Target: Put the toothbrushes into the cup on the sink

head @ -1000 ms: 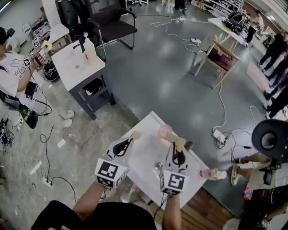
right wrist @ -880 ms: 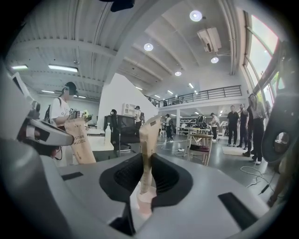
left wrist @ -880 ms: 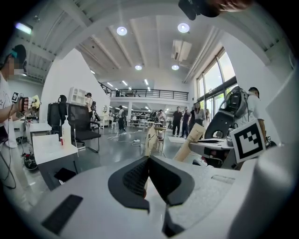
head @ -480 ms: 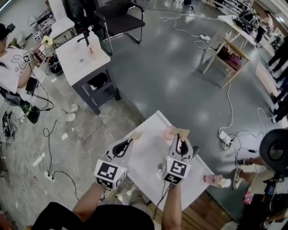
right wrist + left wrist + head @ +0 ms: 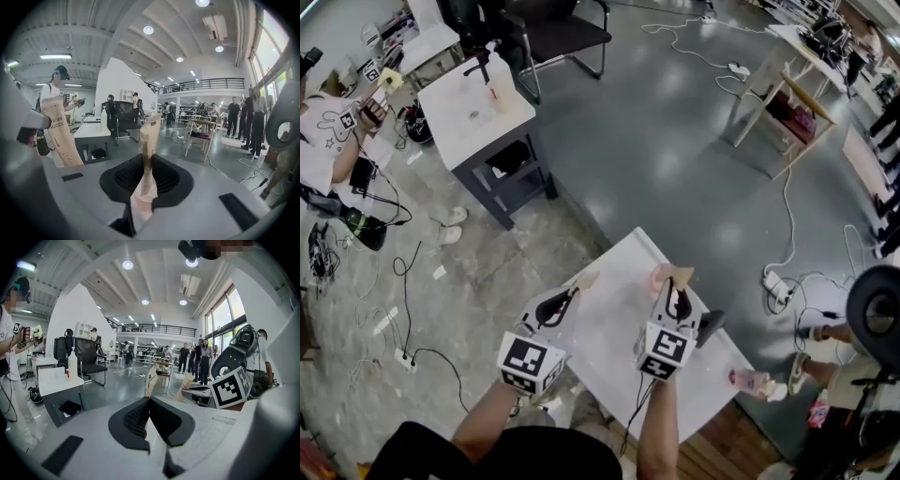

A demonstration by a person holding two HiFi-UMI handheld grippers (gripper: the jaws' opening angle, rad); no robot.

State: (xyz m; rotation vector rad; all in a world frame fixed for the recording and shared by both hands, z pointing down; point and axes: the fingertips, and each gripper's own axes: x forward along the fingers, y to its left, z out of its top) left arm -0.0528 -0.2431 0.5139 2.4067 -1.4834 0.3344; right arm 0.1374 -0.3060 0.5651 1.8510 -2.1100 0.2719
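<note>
Kraft toothbrush pack (image 5: 151, 133) (right gripper (image 5: 147, 164))

tan toothbrush pkt (image 5: 61, 133), vert print "TOOTH BRUS"

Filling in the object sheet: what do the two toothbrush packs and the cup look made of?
Toothbrush pack in the right gripper: matte tan card, kraft-like, with no gloss. Toothbrush pack in the left gripper: same matte tan card, dark print on it. Cup: pink, smooth, probably plastic; too small to be sure.
</note>
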